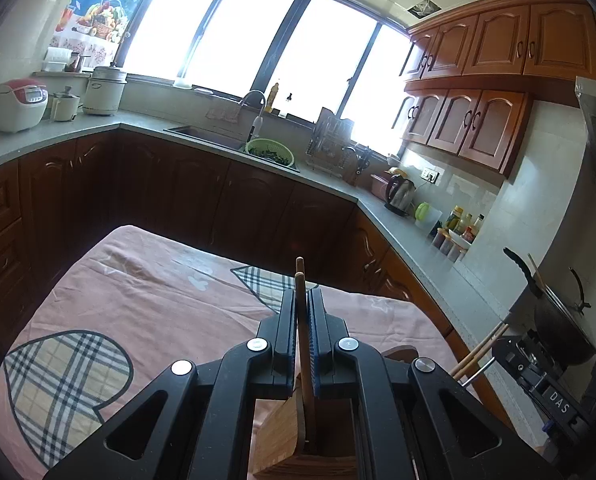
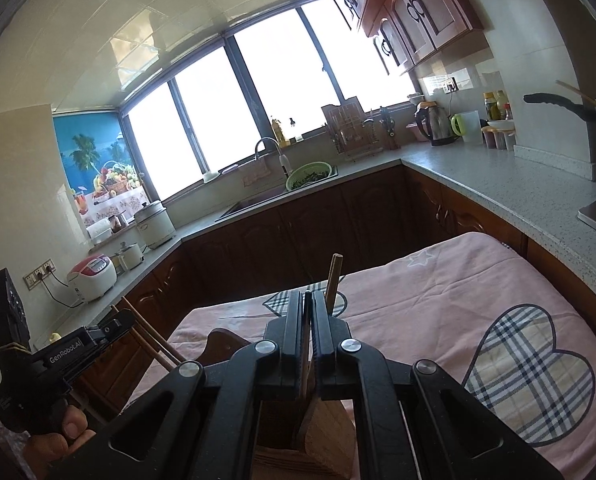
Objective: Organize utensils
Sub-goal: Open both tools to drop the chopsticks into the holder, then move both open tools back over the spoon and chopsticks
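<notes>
The bench [image 1: 158, 292] in front of you carries a pink cloth [image 2: 450, 292] printed with plaid hearts and stars; dark wooden cabinets and a grey counter with a sink run behind it under the bright window.

At the near edge of the bench, directly below both cameras, stands a wooden utensil holder [image 1: 286, 444] with open compartments; its light slanted wall and dark inner pocket show in both wrist views.

Your left hand-held gripper [image 1: 303, 300] has its jaws nearly together, clamped on a pair of wooden chopsticks [image 1: 300, 280]. The sticks stand almost upright: their tops rise just above the fingertips, and their lower ends reach down into a dark pocket of the holder. From the right wrist view the same gripper shows at the left edge, your hand [image 2: 64, 438] wrapped around its grip, with the chopsticks crossing its tips.

Your right hand-held gripper [image 2: 307, 300] is likewise closed to a narrow slit, pinching a second pair of chopsticks [image 2: 335, 276]. One stick tip stands clear above the right finger, tilted slightly right; the shafts run down between the pads toward the holder's opening. Whether their lower ends touch the bottom cannot be told.
</notes>
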Tool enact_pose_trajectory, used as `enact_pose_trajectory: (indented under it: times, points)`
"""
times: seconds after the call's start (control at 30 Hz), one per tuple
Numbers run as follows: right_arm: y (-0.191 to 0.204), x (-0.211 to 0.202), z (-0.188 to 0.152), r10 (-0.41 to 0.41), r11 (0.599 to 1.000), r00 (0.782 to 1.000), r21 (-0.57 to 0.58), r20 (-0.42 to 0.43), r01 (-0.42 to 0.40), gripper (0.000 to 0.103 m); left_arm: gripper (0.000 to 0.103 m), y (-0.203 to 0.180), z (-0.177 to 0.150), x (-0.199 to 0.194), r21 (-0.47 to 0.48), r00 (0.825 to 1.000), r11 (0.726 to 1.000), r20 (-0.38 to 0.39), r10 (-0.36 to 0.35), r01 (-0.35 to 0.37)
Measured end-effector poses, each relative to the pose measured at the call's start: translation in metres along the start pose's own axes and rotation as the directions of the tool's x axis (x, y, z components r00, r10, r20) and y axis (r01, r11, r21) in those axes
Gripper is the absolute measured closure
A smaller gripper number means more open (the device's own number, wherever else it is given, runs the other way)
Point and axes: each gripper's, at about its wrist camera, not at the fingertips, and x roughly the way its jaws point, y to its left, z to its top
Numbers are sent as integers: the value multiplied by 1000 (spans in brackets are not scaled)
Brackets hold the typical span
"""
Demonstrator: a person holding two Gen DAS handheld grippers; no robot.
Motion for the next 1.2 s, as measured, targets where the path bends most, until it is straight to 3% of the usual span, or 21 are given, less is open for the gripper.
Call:
enact_pose_trajectory:
  times: [0.3,0.37,0.4,0.47,0.53,0.57,0.6,0.67,0.73,0.8,1.2]
  points:
    - [-7,2,2,-3,1000,1000,20,-19,4,95,98,8,7,-6,-9,1000,1000,-30,-5,5]
    - [-8,4,2,-2,1000,1000,26,-27,3,93,81,12,9,-8,-20,999,1000,-41,-24,23]
    - [-9,4,2,5,999,1000,34,-30,-4,92,78,13,10,-11,-22,999,1000,-35,-23,22]
    - [-11,2,3,11,999,999,48,-32,-9,85,73,15,10,-18,-14,1000,1000,-20,-18,18]
    - [-13,-3,3,18,998,1000,61,-20,-16,61,69,15,10,-24,-10,1000,1000,-15,-16,16]
    - [-14,-5,3,22,997,1000,70,-11,-21,56,66,16,9,-28,-10,1000,1000,-14,-17,17]
    - [-15,-9,3,27,997,1000,78,-2,-27,53,63,17,7,-32,-11,1000,1000,-14,-15,15]
    - [-15,-16,4,36,995,999,94,11,-37,52,48,19,3,-42,-13,1000,1000,-15,-7,7]
    - [-14,-26,4,50,993,998,103,27,-52,31,36,23,-2,-55,-21,1000,1000,-14,1,-1]
    - [-14,-39,1,56,993,997,102,54,-61,20,33,26,-9,-71,-21,1000,1000,-14,10,-10]
    - [-13,-109,-31,43,995,998,88,43,-47,19,32,36,-45,-160,-18,993,997,-94,73,-75]
